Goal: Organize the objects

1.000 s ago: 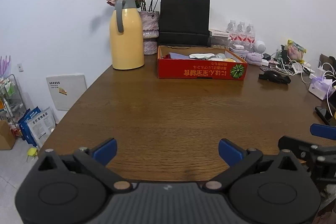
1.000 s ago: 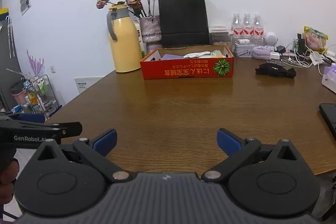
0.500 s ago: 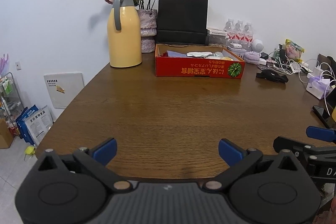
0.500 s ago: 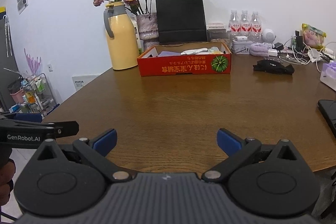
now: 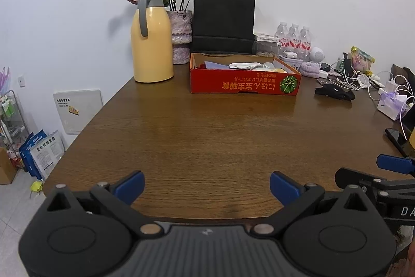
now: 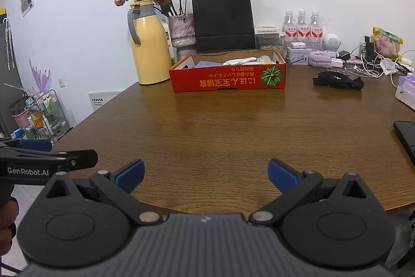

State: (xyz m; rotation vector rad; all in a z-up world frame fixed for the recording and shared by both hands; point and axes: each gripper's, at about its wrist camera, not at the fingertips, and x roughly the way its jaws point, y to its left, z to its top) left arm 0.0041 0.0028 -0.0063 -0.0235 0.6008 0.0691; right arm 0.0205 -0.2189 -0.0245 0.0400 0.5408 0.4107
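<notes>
Left wrist view: the left gripper (image 5: pixel 207 186) hangs over the near edge of the wooden table (image 5: pixel 220 136), its blue-tipped fingers spread wide with nothing between them. At 12 o'clock, toward the far side of the table, sits the red cardboard box (image 5: pixel 245 83) with a green pumpkin printed on its front; pale cloth items (image 5: pixel 243 65) lie inside it, though what each one is cannot be told. At 11 o'clock, just left of the box, stands the yellow thermos jug (image 5: pixel 151 43), and behind it a vase of dried roses (image 5: pixel 181 35). A black paper bag (image 5: pixel 223 22) stands upright against the wall directly behind the box. At 2 o'clock a black glove-like item (image 5: pixel 334 92) lies on the wood, apart from the box, with water bottles (image 5: pixel 294 39) and a tangle of white cables (image 5: pixel 358 79) beyond it. At 3 o'clock the right gripper (image 5: pixel 384 173) shows at the frame edge.

Right wrist view: the right gripper (image 6: pixel 206 174) is likewise spread wide and holds nothing, level with the near table edge. The red box (image 6: pixel 228 78) lies at 12 o'clock, the thermos jug (image 6: pixel 149 48) at 11 o'clock, the black item (image 6: pixel 337 81) at 2 o'clock. At 9 o'clock the left gripper (image 6: pixel 46 162), lettered GenRobot.AI, reaches in beside the table.
</notes>
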